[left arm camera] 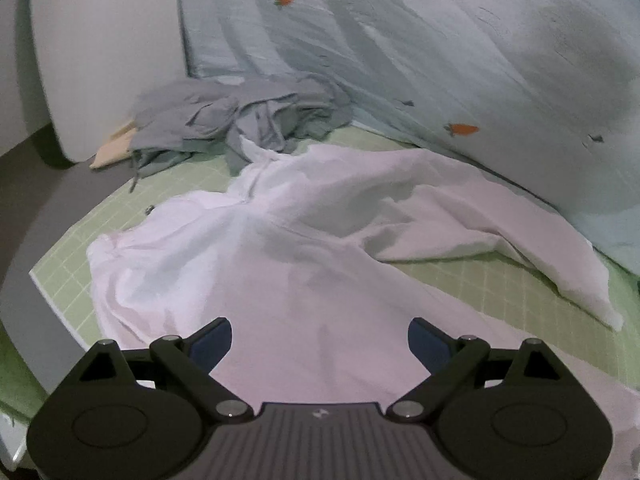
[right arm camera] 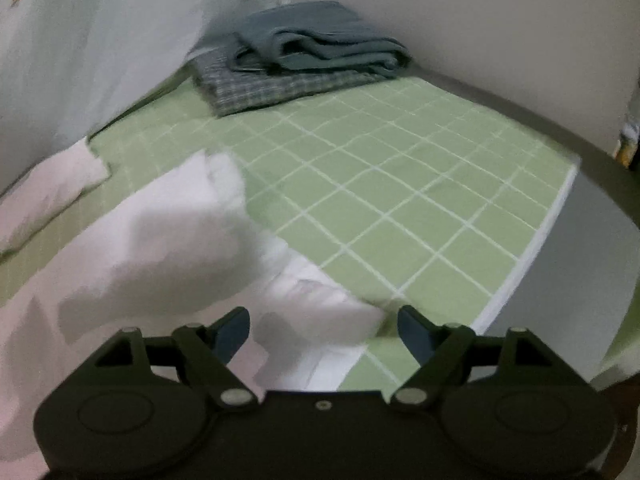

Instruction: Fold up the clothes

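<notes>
A white garment (left arm camera: 288, 240) lies spread and rumpled on the green checked mat (left arm camera: 68, 264), one sleeve stretched out to the right. My left gripper (left arm camera: 320, 340) hovers over its near part, open and empty. In the right wrist view the same white garment (right arm camera: 152, 240) fills the lower left, with a fold raised up. My right gripper (right arm camera: 323, 330) is open over the garment's edge on the green mat (right arm camera: 400, 184) and holds nothing.
A crumpled grey garment (left arm camera: 240, 120) lies at the mat's far left end. A light blue carrot-print cover (left arm camera: 440, 40) rises behind. A folded teal cloth (right arm camera: 320, 44) sits on a folded plaid cloth (right arm camera: 264, 88) at the mat's far end.
</notes>
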`<action>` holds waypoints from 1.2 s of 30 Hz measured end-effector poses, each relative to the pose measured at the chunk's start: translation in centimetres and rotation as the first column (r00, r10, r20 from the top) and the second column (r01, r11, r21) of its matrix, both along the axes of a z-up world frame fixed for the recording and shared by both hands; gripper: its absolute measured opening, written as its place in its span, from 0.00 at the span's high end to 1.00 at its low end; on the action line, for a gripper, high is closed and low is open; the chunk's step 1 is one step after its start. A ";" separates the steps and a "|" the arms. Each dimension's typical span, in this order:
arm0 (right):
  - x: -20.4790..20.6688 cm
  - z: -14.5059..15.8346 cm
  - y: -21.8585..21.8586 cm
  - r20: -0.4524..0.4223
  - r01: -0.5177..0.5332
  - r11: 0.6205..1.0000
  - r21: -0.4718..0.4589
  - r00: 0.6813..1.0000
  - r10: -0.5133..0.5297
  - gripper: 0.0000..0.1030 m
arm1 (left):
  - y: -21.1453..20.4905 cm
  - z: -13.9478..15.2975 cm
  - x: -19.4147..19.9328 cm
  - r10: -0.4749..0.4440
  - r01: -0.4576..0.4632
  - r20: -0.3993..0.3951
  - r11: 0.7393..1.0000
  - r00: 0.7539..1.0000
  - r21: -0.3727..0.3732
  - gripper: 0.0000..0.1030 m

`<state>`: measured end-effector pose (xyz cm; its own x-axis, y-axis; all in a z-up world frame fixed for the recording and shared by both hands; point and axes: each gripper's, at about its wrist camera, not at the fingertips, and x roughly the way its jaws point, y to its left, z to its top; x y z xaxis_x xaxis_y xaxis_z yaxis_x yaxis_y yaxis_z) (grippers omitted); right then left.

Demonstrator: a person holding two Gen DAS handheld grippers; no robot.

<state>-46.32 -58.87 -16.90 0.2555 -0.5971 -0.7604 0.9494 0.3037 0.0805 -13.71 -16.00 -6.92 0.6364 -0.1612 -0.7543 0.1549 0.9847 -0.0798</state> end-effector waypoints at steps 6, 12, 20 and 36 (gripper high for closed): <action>0.3 1.2 1.1 -0.022 -0.031 0.996 -0.078 0.999 0.029 0.85 | -0.8 -0.1 -0.4 -0.045 0.045 -0.001 0.999 0.999 0.018 0.08; -2.9 4.6 5.4 -0.124 0.034 0.978 -0.208 0.990 -0.060 0.85 | 0.3 -0.5 -0.5 -0.004 0.004 -0.019 1.000 1.000 0.000 0.08; -2.6 3.7 5.5 -0.234 0.064 0.984 -0.164 0.967 -0.101 0.34 | 2.7 -1.2 0.5 0.042 -0.043 -0.052 0.999 0.998 -0.007 0.08; 12.3 6.4 9.7 -0.150 -0.168 0.972 -0.163 0.978 0.144 0.03 | 9.6 0.3 9.3 0.093 -0.093 0.014 0.995 0.996 -0.033 0.09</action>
<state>-34.00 -49.21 -10.53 0.2573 -0.6843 -0.6823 0.8876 0.4465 -0.1131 -4.37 -6.41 -6.62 0.6610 -0.1252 -0.7398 0.0642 0.9918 -0.1105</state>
